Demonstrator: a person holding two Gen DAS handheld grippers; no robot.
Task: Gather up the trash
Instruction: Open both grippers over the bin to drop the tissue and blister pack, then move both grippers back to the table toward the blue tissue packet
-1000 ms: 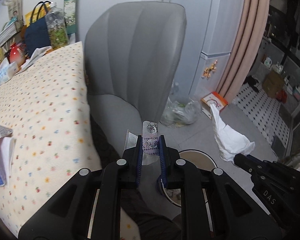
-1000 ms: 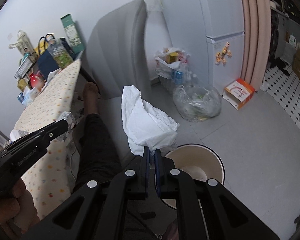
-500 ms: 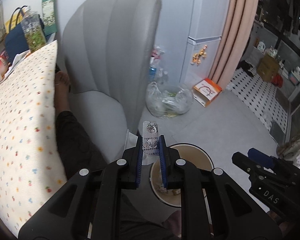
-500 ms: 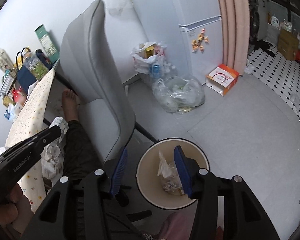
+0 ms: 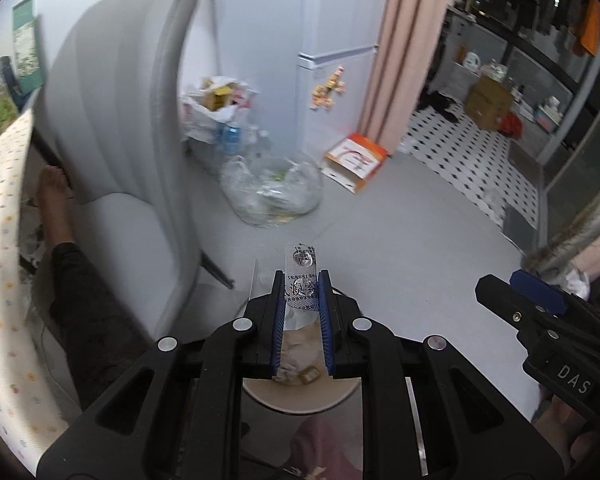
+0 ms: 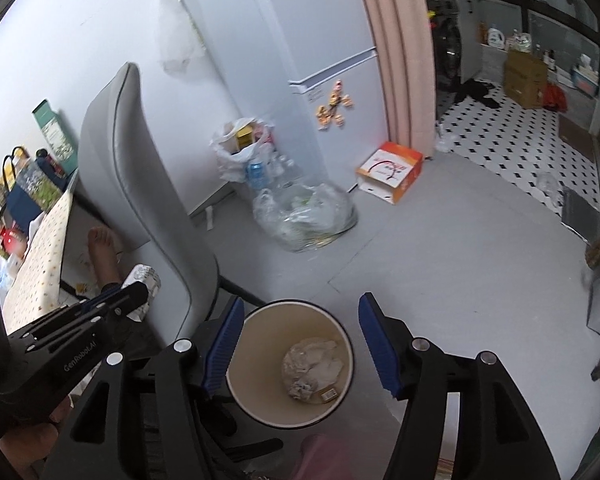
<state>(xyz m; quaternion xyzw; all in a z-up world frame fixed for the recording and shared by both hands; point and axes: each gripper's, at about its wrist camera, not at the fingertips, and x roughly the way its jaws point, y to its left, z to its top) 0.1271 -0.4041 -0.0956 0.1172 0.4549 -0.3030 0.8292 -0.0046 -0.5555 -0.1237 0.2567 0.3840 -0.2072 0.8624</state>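
While the left tongs [image 5: 302,286] stay clenched on a silver blister strip [image 5: 300,276] that stands upright between the blue pads [image 5: 325,320], the right tongs [image 6: 300,340] hang spread wide with nothing between them, directly above the round cream bin [image 6: 260,404] on the grey floor [image 6: 440,248]. In the right wrist view, crumpled white tissue [image 6: 314,364] lies at the bottom of the bin, with a small brown scrap touching it on the right. In the left wrist view the bin's rim [image 5: 300,404] shows just below and behind the pads, so the strip is held above the bin's far edge and not inside it. A grey chair [image 6: 140,200] stands just to the left of the bin, and a person's bare foot [image 6: 102,248] rests beside the chair's seat. Further back on the floor, a clear plastic bag [image 6: 306,216] full of rubbish sits near a white bag [image 6: 240,148] against the fridge [image 6: 300,60], and an orange and white box [image 6: 390,170] lies by the pink curtain [image 6: 396,40]. A dotted cloth covers the worktop [image 5: 0,260] at the left edge
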